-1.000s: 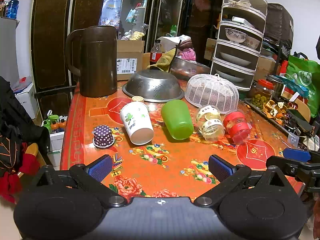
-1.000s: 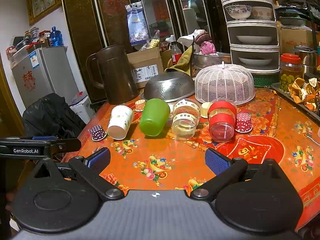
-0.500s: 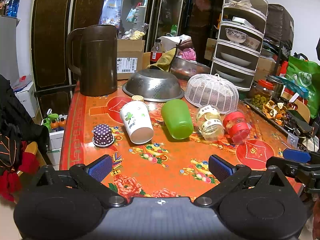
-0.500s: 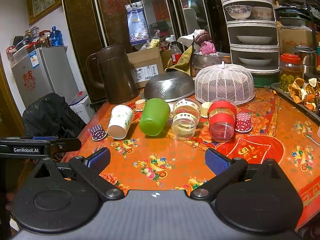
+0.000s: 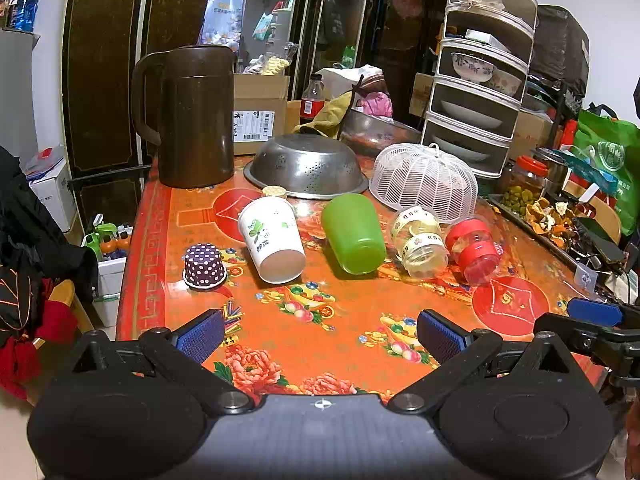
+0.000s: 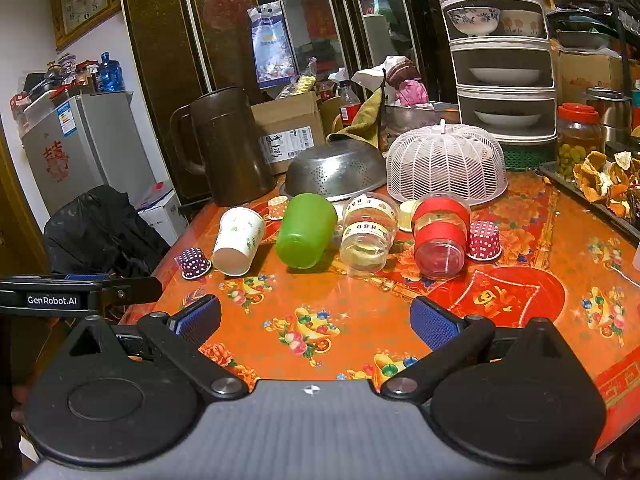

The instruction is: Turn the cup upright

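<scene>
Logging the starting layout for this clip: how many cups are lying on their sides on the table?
4, in one row: white paper cup at the left, green cup, clear cup with a lettered band, and red-banded clear cup at the right. Others may hide behind them.

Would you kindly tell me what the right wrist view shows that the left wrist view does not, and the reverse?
Only the right wrist view shows the framed wall clock and the grey fridge. Only the left wrist view shows the green shopping bag. Both show the white paper cup, green plastic cup and red-banded clear jar lying on their sides on the floral orange table.
</scene>
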A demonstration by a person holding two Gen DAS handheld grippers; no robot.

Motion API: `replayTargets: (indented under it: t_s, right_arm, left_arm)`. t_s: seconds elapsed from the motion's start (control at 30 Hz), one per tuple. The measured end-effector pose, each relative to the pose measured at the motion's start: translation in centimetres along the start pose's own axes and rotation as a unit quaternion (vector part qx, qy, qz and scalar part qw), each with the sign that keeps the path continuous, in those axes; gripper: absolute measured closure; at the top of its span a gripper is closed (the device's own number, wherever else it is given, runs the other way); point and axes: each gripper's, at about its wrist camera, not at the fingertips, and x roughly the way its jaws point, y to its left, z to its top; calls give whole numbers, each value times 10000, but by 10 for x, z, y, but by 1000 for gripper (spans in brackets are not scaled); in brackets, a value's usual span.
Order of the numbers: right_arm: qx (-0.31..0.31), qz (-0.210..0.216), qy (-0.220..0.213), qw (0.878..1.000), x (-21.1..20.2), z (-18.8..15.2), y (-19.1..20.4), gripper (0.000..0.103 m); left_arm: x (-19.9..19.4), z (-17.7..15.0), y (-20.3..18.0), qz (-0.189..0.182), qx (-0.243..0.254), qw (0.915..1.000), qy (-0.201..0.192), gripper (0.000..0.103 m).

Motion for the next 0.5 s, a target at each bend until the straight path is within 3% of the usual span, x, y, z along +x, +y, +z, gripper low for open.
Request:
replayTargets:
  t_s: [0.5]
  right_arm:
    - [72, 34, -36, 10000, -5, -2, -9, 1]
  left_arm:
    - [1, 0, -8, 47, 42, 10000, -4, 0]
